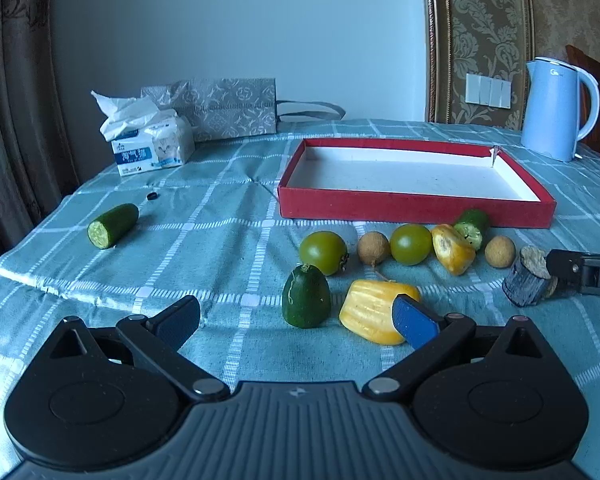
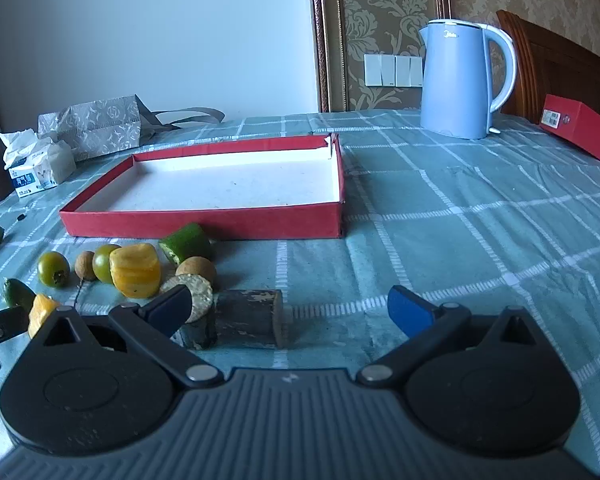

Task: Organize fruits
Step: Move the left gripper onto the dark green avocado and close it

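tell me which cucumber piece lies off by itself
The cucumber piece at far left, near the tissue pack; the other two sit among the clustered fruits.

Open left tool (image 1: pixel 296 320), fruit pieces (image 1: pixel 374 310), red tray (image 1: pixel 416 208)

Your bench cloth (image 2: pixel 440 216) reads teal with a white grid check. Tray (image 1: pixel 416 208): red walls, white inside. Kettle (image 2: pixel 456 84): pale blue. Near the tray you have two green tomatoes (image 1: pixel 324 252), tan longans (image 1: pixel 373 247), yellow ribbed fruit pieces (image 1: pixel 370 310) and dark green cucumber pieces (image 1: pixel 306 296). Both grippers' fingers (image 2: pixel 410 312) carry blue pads on black bodies. Far wall: beige damask wallpaper (image 2: pixel 384 12).
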A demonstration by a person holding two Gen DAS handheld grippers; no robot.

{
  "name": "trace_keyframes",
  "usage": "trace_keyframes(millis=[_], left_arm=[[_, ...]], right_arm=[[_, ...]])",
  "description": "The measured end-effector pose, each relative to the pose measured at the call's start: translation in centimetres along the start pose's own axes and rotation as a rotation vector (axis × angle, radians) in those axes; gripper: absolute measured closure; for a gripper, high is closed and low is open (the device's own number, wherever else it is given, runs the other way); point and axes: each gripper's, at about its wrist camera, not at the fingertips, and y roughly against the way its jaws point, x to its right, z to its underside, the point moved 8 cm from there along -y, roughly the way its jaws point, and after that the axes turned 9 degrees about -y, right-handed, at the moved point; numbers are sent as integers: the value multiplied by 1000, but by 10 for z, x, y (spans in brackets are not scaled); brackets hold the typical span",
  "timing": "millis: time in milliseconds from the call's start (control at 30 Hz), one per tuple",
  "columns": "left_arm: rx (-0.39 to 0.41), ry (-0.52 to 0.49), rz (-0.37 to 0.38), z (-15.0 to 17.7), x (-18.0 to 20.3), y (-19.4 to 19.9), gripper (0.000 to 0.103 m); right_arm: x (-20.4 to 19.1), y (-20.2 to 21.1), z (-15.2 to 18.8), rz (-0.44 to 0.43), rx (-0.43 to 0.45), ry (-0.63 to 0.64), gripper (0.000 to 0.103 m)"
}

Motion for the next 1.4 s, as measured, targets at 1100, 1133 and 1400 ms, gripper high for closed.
trace_keyframes(millis=[1100, 1133, 1400], left_arm=[[-62, 54, 61, -11, -34, -46, 1], [-60, 62, 53, -11, -38, -46, 1], [-81, -1, 74, -7, -30, -48, 1]], right_arm=[[16, 0, 0, 38, 19, -21, 0], [16, 0, 0, 39, 19, -21, 0], [16, -1, 0, 34, 19, -29, 0]])
